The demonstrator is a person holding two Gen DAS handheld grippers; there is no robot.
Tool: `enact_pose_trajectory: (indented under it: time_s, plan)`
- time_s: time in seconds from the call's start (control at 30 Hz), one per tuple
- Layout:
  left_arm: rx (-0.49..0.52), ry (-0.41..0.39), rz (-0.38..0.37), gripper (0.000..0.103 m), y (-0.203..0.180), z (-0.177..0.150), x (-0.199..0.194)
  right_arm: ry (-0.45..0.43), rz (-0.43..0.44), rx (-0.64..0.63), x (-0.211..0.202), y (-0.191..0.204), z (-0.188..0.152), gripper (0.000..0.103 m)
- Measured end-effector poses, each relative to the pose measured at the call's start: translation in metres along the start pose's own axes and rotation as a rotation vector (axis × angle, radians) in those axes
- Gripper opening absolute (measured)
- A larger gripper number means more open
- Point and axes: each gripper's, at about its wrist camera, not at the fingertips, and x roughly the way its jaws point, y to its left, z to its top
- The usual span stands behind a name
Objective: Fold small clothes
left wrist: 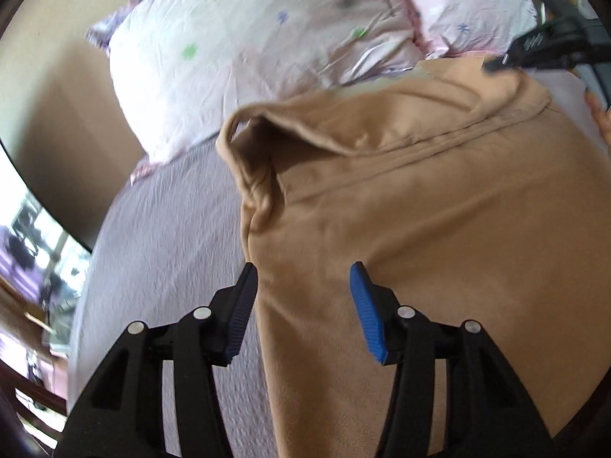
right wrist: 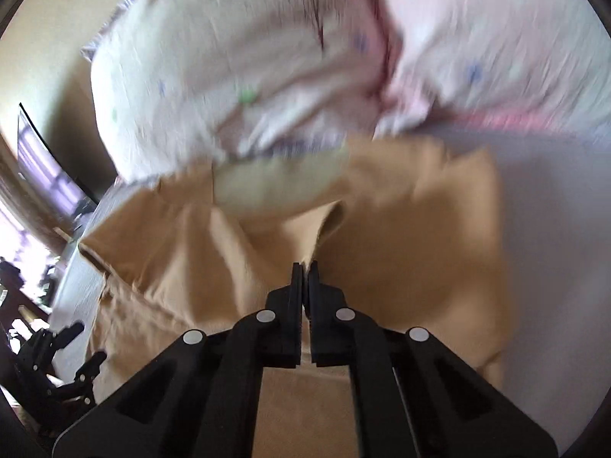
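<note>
A tan garment (left wrist: pixel 439 229) lies on the grey bedspread (left wrist: pixel 160 252), one sleeve folded over at its upper left. My left gripper (left wrist: pixel 303 274) is open, its blue-padded fingers (left wrist: pixel 366 309) straddling the garment's left edge just above the cloth. My right gripper (right wrist: pixel 304 267) is shut on a pinched fold of the tan garment (right wrist: pixel 401 267) and lifts it; a pale lining (right wrist: pixel 282 183) shows beyond. The right gripper also shows in the left wrist view (left wrist: pixel 508 62) at the garment's far right corner.
Two pale floral pillows (left wrist: pixel 248 57) lie beyond the garment at the head of the bed. A dark screen (left wrist: pixel 23 175) stands by the wall at left. The left gripper shows at the lower left of the right wrist view (right wrist: pixel 57 362).
</note>
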Motion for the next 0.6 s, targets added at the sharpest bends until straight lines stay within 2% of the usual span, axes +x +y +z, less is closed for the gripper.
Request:
enact_pose_trajectory:
  time_s: [0.07, 0.1, 0.13, 0.2, 0.23, 0.27, 0.33, 0.4, 0.47, 0.53, 0.57, 0.6]
  plan:
    - [-0.026, -0.008, -0.009, 0.051, 0.003, -0.004, 0.001, -0.121, -0.078, 0.061, -0.030, -0.018, 0.008, 0.003]
    - [-0.030, -0.010, -0.009, 0.051, 0.004, -0.005, 0.001, -0.155, -0.137, 0.095, -0.040, -0.031, 0.008, 0.003]
    - [-0.034, -0.011, -0.009, 0.051, 0.007, -0.006, 0.004, -0.140, -0.183, 0.111, -0.041, -0.039, 0.005, 0.003]
    - [-0.043, -0.017, -0.008, 0.051, 0.007, -0.008, 0.002, 0.015, -0.270, 0.111, -0.023, -0.054, -0.004, 0.004]
    - [-0.049, -0.019, -0.012, 0.051, 0.008, -0.009, 0.001, 0.058, -0.272, 0.145, -0.019, -0.063, -0.011, 0.004]
    - [-0.056, -0.021, -0.020, 0.051, 0.008, -0.009, 0.000, 0.042, -0.261, 0.176, -0.024, -0.067, -0.016, 0.006]
    - [-0.088, -0.029, -0.062, 0.052, 0.014, -0.011, -0.004, -0.019, -0.204, 0.182, -0.037, -0.064, -0.017, 0.018]
    - [-0.120, -0.051, -0.098, 0.054, 0.019, -0.013, -0.011, -0.058, -0.151, 0.150, -0.042, -0.057, -0.014, 0.050]
    - [-0.149, -0.091, -0.106, 0.057, 0.021, -0.017, -0.026, -0.012, -0.132, 0.123, -0.020, -0.051, -0.008, 0.055]
    - [-0.200, -0.138, -0.139, 0.060, 0.030, -0.025, -0.045, 0.168, -0.120, 0.150, 0.024, -0.065, -0.012, 0.055]
    - [-0.223, -0.155, -0.162, 0.063, 0.035, -0.028, -0.051, 0.184, -0.132, 0.149, 0.031, -0.070, -0.016, 0.055]
    - [-0.249, -0.169, -0.189, 0.064, 0.040, -0.034, -0.059, 0.148, -0.146, 0.132, 0.023, -0.069, -0.018, 0.054]
